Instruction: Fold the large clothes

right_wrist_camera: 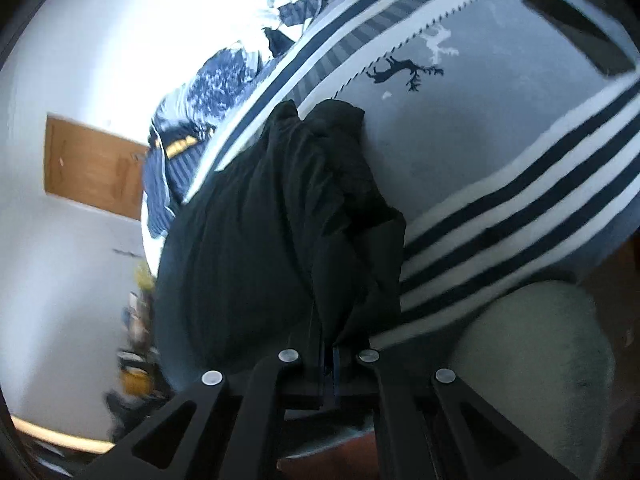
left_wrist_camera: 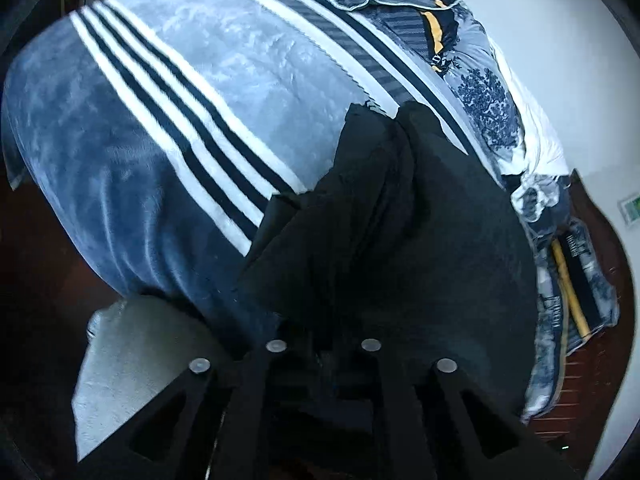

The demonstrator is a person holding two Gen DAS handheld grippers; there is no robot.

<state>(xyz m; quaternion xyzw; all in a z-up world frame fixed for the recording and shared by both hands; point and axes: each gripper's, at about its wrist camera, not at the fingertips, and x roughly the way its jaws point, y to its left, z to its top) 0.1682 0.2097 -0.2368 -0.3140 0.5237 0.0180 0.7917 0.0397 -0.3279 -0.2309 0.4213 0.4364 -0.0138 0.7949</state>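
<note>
A black garment (left_wrist_camera: 400, 220) hangs bunched in front of the left wrist camera, over a blue, grey and white striped blanket (left_wrist_camera: 180, 120) on a bed. My left gripper (left_wrist_camera: 324, 344) is shut on the garment's near edge, and the cloth hides its fingertips. In the right wrist view the same black garment (right_wrist_camera: 260, 220) drapes in folds from my right gripper (right_wrist_camera: 329, 356). Its fingers are pressed together on the cloth. The garment is lifted clear of the striped blanket (right_wrist_camera: 500, 140).
A rumpled blue-patterned quilt (left_wrist_camera: 488, 92) lies along the bed's far side against a white wall. A pale cushion (right_wrist_camera: 540, 340) sits at the bed's near edge. A dark flat rectangle (right_wrist_camera: 580, 32) rests on the blanket. A wooden door (right_wrist_camera: 92, 168) and a reddish wooden floor (left_wrist_camera: 592, 380) show beyond.
</note>
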